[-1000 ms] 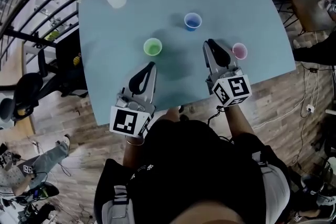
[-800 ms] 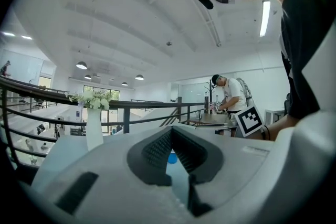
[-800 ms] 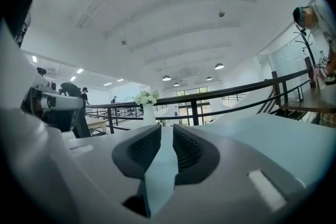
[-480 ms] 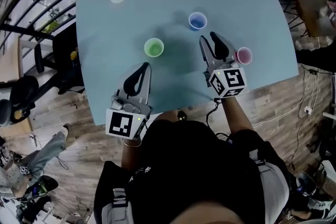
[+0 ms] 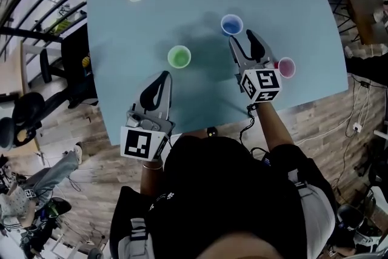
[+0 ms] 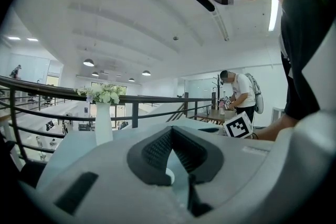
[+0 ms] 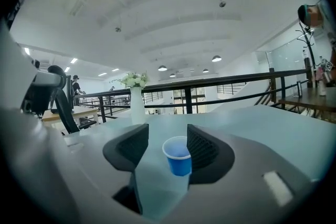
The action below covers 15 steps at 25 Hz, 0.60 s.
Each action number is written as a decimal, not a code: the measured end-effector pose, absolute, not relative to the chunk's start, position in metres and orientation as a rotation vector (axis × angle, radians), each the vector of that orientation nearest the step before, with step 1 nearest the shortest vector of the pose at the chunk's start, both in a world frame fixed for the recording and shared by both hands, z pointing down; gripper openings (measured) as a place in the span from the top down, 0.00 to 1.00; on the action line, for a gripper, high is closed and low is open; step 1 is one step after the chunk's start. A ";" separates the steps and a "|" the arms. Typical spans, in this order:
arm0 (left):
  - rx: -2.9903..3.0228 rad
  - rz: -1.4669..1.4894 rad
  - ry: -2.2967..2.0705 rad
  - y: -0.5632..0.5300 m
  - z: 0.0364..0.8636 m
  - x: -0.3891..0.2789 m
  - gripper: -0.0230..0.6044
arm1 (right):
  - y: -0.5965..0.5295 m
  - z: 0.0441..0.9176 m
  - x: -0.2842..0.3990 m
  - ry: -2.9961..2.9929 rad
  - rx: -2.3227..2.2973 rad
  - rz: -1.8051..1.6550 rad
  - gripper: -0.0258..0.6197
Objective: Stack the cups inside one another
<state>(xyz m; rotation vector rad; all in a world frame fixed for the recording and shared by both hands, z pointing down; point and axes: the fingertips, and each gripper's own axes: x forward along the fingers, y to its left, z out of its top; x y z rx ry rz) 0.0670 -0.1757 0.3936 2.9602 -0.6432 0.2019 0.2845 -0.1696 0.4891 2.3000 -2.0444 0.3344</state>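
Three cups stand apart on the pale blue table (image 5: 182, 3) in the head view: from the blue cup (image 5: 231, 25), the green cup (image 5: 179, 57) sits nearer and leftward across bare tabletop, the pink cup (image 5: 285, 67) nearer and rightward by the table's right edge, and the left gripper (image 5: 162, 76) hangs well back over the near edge. Left gripper view: its jaws meet at the tips, gripping nothing. Right gripper view: the right gripper (image 7: 168, 135) has just been opening and its jaws stand apart, with the blue cup upright just ahead, untouched, and bare tabletop stretching beyond it to the railing (image 7: 210, 84).
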 end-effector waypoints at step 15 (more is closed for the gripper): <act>2.929 0.228 -0.710 -0.198 0.401 0.060 0.98 | -0.201 0.526 0.299 -1.948 2.254 0.370 0.44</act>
